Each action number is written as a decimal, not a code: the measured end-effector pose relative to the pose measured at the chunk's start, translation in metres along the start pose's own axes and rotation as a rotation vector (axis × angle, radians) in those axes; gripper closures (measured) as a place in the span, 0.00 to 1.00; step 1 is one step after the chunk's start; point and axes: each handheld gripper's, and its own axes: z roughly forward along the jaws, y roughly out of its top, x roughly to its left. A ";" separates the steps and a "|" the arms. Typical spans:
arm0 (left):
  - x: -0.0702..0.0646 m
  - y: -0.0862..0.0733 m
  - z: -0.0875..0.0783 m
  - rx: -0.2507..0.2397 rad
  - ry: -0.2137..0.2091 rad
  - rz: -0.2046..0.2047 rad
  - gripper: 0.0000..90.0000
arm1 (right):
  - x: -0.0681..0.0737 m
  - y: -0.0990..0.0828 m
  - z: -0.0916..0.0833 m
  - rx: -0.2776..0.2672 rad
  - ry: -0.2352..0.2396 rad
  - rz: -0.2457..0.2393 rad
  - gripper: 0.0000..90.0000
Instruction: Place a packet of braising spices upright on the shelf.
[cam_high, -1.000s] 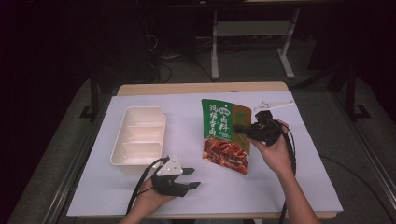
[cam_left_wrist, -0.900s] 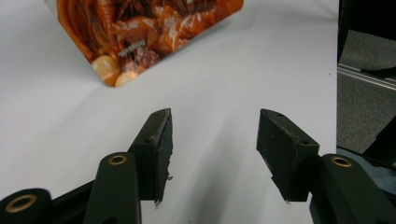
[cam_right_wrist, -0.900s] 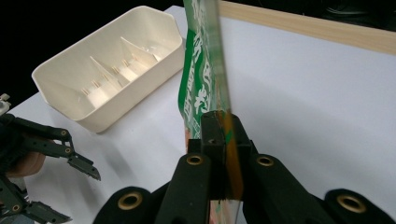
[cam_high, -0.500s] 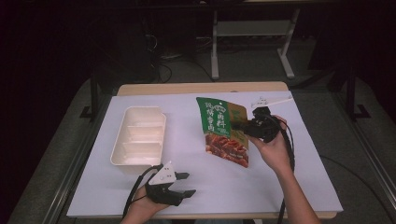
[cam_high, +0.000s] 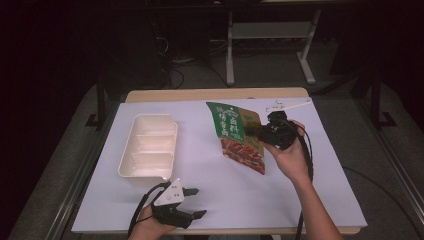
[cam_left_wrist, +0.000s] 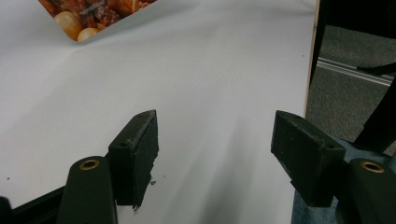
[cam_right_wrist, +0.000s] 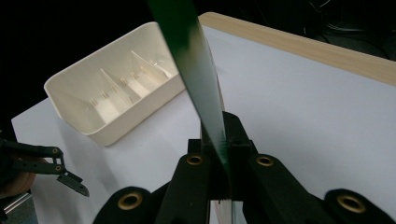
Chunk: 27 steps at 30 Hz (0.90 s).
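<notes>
A green food pouch (cam_high: 237, 135) with a picture of reddish food hangs tilted above the white table cover, held by its right edge in my right gripper (cam_high: 257, 132). In the right gripper view the pouch (cam_right_wrist: 196, 70) runs edge-on between the shut jaws. My left gripper (cam_high: 195, 202) rests near the table's front edge, left of centre, jaws wide apart with nothing between them (cam_left_wrist: 215, 149). A corner of the pouch (cam_left_wrist: 88, 14) shows at the top left of the left gripper view.
A cream tray (cam_high: 150, 150) with three compartments, all bare, stands at the left of the table (cam_high: 310, 200); its near end (cam_right_wrist: 112, 93) shows in the right gripper view. A small white object (cam_high: 287, 105) lies at the back right. The wooden table edge (cam_high: 215, 94) runs along the back.
My right gripper has lifted the pouch off the table and tipped it up. My left gripper has slid toward the front edge.
</notes>
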 end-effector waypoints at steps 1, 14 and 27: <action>0.000 -0.001 0.000 -0.007 0.000 -0.001 0.35 | 0.000 0.001 0.000 -0.001 0.000 -0.007 0.99; -0.002 -0.008 -0.004 -0.014 -0.009 -0.015 0.29 | 0.014 0.014 0.002 -0.007 0.012 -0.044 0.99; -0.004 -0.010 -0.004 -0.025 -0.005 -0.014 0.28 | 0.028 0.028 0.010 -0.015 0.042 -0.079 0.99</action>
